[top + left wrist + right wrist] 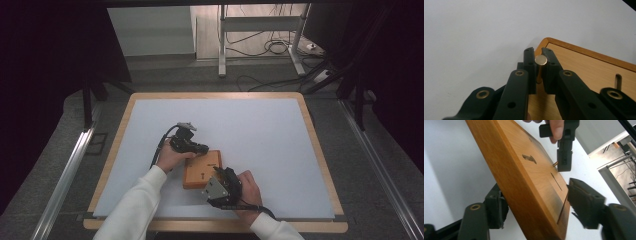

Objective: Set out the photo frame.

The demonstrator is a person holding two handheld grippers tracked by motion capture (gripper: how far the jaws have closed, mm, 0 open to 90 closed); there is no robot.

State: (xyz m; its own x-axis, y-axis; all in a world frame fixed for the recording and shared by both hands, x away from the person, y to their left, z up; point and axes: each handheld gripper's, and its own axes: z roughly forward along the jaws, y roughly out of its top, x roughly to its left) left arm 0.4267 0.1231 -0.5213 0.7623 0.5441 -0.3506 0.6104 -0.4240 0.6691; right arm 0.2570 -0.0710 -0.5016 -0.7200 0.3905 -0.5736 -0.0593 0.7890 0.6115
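A thick wooden block (202,167) with slots cut in its top lies on the white mat (260,130), near the front. My left gripper (202,148) hovers over the block's far left corner, shut on a short brass pin (541,60) that stands upright between the pads. In the right gripper view that left gripper (564,162) holds the pin (555,164) just above the block's top (541,177). My right gripper (534,192) straddles the block's near right corner, one pad on each side of the wood.
The mat covers a wooden-rimmed table (215,95). Beyond the far edge stand a metal frame (222,45) and loose cables (270,47) on the floor. Open mat stretches behind and to the right of the block.
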